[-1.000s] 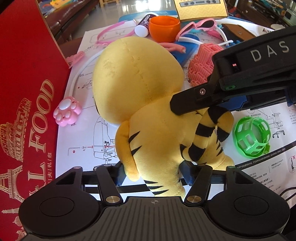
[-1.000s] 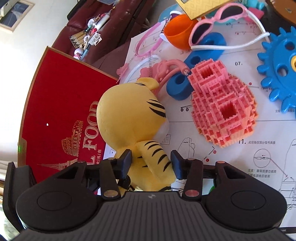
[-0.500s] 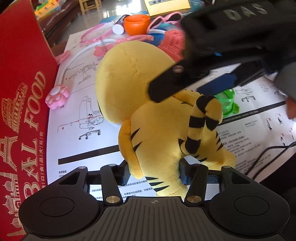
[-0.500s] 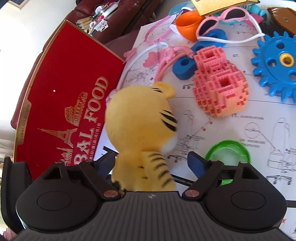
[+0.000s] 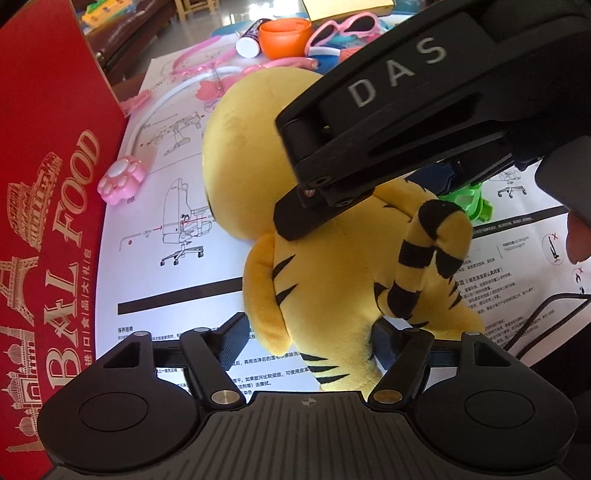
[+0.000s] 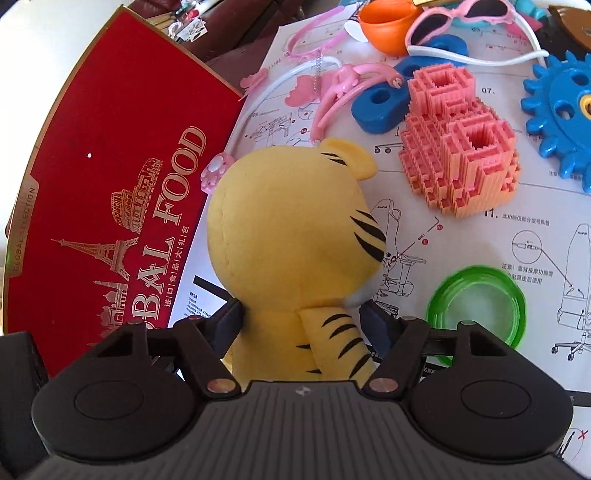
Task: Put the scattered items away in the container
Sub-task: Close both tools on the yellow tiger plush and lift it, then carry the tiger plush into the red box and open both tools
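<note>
The left gripper (image 5: pixel 308 339) straddles the bottom of the plush tiger (image 5: pixel 332 221) and its jaws are opening: the right pad sits against the plush, the left pad stands off it with white paper showing between, so it is letting go rather than gripping. The right gripper (image 6: pixel 301 317) has come in around the tiger's neck just under the head and its jaws are closing – both pads look to be at the fur, though whether they press yet is hard to tell from this angle. That reads as a handover, the toy passed to the hand better placed to carry it. The tiger stands upright on the instruction sheet (image 6: pixel 461 251), just beside the red gift box (image 6: pixel 110 166) – presumably the container – which lies to its left. Farther out the pink brick model (image 6: pixel 461 147), green ring (image 6: pixel 476 306), blue gear (image 6: pixel 561 110) and orange cup (image 6: pixel 388 22) remain scattered, well apart from the box.
</note>
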`<control>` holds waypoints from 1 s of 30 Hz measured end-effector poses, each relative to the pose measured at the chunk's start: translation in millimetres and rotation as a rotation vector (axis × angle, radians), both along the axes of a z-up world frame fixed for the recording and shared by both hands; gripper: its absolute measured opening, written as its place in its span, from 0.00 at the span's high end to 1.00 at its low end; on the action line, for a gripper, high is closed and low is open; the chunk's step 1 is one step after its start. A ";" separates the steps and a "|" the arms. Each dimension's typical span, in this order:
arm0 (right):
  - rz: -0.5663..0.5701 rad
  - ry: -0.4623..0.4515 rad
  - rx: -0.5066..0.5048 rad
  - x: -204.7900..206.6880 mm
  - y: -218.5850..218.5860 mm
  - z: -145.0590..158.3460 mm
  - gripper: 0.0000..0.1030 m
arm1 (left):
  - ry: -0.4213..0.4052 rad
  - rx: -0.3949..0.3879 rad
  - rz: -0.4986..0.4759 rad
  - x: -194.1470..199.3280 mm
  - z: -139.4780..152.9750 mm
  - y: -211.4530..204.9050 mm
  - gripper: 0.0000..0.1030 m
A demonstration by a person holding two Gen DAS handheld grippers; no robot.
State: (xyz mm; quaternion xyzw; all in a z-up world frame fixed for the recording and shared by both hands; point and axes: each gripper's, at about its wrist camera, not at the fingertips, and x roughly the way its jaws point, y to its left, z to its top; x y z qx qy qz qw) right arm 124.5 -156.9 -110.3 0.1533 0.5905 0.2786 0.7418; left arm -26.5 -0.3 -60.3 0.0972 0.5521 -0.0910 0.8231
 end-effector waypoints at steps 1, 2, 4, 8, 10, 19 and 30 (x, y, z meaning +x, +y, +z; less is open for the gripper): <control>-0.002 0.005 -0.001 0.2 1.2 -0.6 0.28 | 0.004 -0.009 -0.005 0.0 1.4 -1.4 0.41; -0.002 0.008 -0.003 -0.2 2.0 -1.3 0.28 | 0.006 -0.001 -0.006 -0.4 2.1 -3.8 0.42; 0.004 0.013 -0.009 -1.8 5.8 -2.9 0.30 | 0.003 0.021 -0.007 -1.8 2.9 -9.0 0.45; 0.013 -0.035 -0.035 -9.9 8.3 6.0 0.35 | -0.007 0.028 -0.006 -6.2 8.8 -15.0 0.47; 0.008 -0.045 -0.035 -11.3 5.8 10.4 0.35 | -0.031 0.033 -0.015 -9.7 14.5 -18.1 0.47; -0.029 -0.133 0.040 -15.1 -12.2 56.2 0.36 | -0.187 0.079 -0.037 -18.6 62.4 -31.1 0.47; 0.083 -0.382 0.108 -26.6 3.8 164.5 0.37 | -0.422 0.087 0.105 -31.7 148.3 -11.2 0.47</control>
